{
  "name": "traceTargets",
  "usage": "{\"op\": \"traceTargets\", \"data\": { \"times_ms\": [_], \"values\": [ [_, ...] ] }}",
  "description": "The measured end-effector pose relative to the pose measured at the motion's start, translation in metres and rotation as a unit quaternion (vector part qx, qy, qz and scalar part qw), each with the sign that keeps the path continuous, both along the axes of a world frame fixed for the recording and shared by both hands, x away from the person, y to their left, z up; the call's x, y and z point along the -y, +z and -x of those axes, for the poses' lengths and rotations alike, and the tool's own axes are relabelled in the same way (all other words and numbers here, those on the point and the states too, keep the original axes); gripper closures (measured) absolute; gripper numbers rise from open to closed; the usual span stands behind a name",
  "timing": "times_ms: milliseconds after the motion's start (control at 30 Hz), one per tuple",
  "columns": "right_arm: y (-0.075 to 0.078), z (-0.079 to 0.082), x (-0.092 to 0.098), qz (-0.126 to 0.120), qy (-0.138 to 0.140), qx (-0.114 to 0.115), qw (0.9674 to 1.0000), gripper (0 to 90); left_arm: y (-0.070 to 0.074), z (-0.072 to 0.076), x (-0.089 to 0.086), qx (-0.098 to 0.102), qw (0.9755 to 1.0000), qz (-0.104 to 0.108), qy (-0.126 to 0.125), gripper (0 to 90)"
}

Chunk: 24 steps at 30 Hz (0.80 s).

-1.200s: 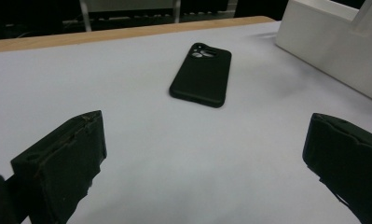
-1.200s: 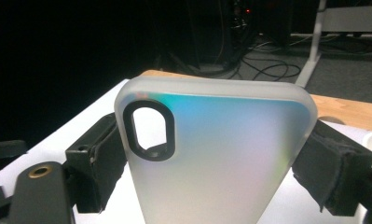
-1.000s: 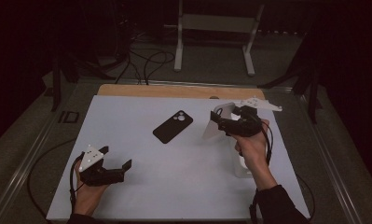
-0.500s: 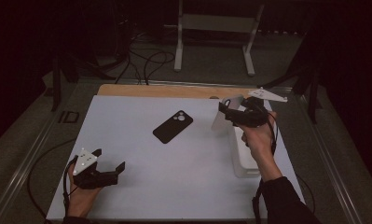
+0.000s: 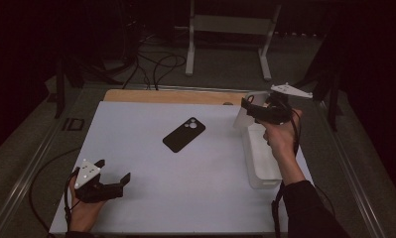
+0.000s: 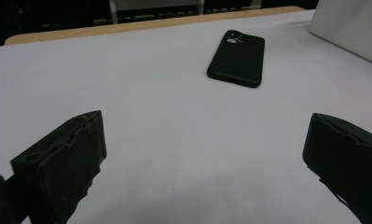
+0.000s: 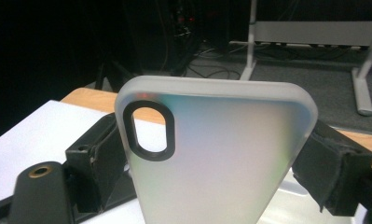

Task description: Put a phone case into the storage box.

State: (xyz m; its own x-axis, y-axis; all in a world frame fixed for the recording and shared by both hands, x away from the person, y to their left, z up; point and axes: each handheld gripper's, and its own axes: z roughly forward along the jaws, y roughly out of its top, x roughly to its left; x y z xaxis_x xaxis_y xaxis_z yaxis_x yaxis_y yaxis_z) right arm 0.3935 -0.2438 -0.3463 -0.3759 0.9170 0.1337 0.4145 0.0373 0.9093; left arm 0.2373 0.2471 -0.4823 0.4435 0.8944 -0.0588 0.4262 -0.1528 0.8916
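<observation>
while lifted: right gripper (image 5: 246,110) has carried the frosted translucent phone case (image 7: 211,154), pinched edgewise, to upper right, above the white rectangular bin (image 5: 263,163)
left gripper (image 5: 115,181): jaws apart, empty, lower left
black phone case (image 5: 184,134): untouched, centre, probably next

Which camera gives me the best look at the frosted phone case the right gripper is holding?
The right gripper view: the frosted case stands upright between both jaws, camera cutout visible. The high view shows it small and edge-on at the right gripper.

frosted white phone case (image 7: 221,158) | black phone case (image 5: 184,134) | white bin (image 5: 260,163)
</observation>
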Motion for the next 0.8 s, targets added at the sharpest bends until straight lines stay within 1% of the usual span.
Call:
{"op": "traceTargets", "data": {
  "times_ms": [67,167,300,500,633,800],
  "values": [
    [0.0,-0.001,0.001,0.0,-0.002,-0.001,1.0,17.0,0.0,0.0,0.0,0.0,1.0,0.001,0.0,0.1],
    [-0.002,-0.009,0.006,0.003,-0.017,-0.003,0.9998,17.0,0.0,0.0,0.0,0.0,1.0,0.002,0.0,0.1],
    [-0.003,-0.014,0.01,0.005,-0.029,-0.006,0.9996,17.0,0.0,0.0,-0.001,0.001,1.0,0.006,0.003,0.1],
    [-0.004,-0.023,0.02,0.019,-0.059,-0.008,0.9981,17.0,0.0,0.001,-0.001,0.002,1.0,0.004,0.002,0.1],
    [-0.008,-0.029,0.027,0.029,-0.076,-0.017,0.9966,17.0,0.0,0.001,0.0,0.002,1.0,0.004,0.002,0.1],
    [-0.014,-0.035,0.033,0.031,-0.093,-0.029,0.9947,17.0,0.0,0.0,0.0,0.002,1.0,0.006,0.002,0.1]
  ]
}}
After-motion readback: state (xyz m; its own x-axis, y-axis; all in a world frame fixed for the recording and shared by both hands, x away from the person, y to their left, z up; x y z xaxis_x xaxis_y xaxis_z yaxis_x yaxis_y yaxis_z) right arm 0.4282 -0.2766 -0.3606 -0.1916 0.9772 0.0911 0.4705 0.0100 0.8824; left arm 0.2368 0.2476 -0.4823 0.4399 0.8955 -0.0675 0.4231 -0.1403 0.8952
